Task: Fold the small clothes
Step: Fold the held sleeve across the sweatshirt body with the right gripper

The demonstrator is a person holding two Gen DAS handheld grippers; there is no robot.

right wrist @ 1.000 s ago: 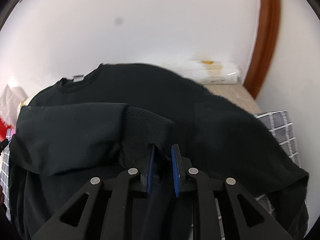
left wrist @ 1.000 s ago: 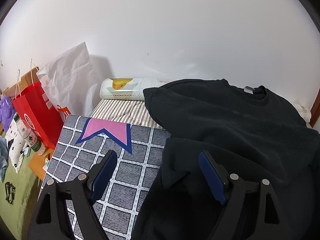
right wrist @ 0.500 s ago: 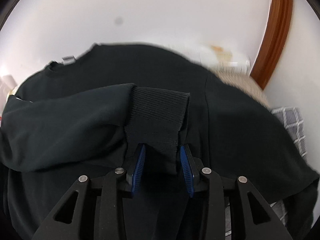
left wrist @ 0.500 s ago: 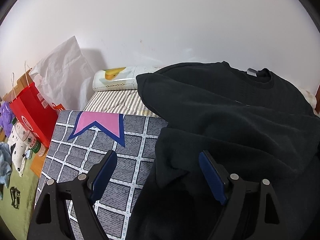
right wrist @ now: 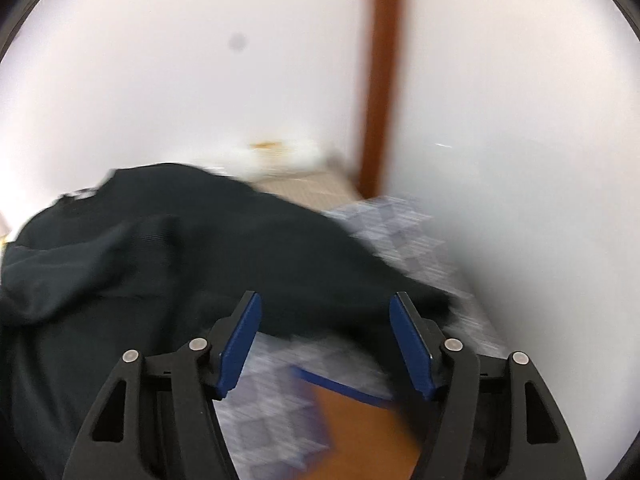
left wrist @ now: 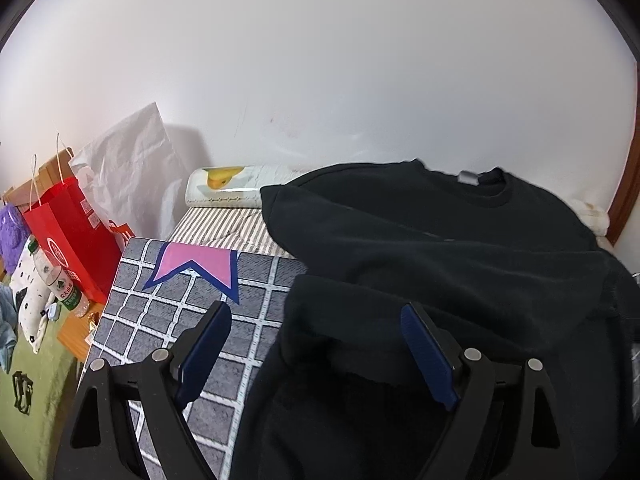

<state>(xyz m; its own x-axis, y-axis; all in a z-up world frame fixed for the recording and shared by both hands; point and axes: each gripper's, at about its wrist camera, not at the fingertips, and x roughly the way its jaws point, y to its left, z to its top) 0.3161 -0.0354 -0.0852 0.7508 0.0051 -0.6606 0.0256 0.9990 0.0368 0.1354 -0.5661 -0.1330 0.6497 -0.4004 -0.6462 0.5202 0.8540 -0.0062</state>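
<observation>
A black sweatshirt [left wrist: 440,248] lies spread on the grey checked bed cover [left wrist: 168,320], collar toward the wall, with a sleeve folded across its body. My left gripper [left wrist: 316,332] hovers over the garment's left edge; its jaws are opening wider and nothing sits between the blue pads. The right wrist view is blurred by motion. There the same sweatshirt [right wrist: 180,248] fills the left half. My right gripper [right wrist: 324,336] is over the garment's right edge and the cover; its jaws are opening, and no cloth is pinched between them.
A red paper bag [left wrist: 72,232], a white bag [left wrist: 132,168], a water bottle [left wrist: 60,280] and soft toys stand left of the bed. A printed pillow [left wrist: 228,190] lies against the wall. A brown wooden post [right wrist: 380,80] rises at the bed's right corner.
The right gripper let go of the ribbed sleeve cuff, opened wide and swung right toward the bed's edge. The left gripper shifted slightly and opened a little more.
</observation>
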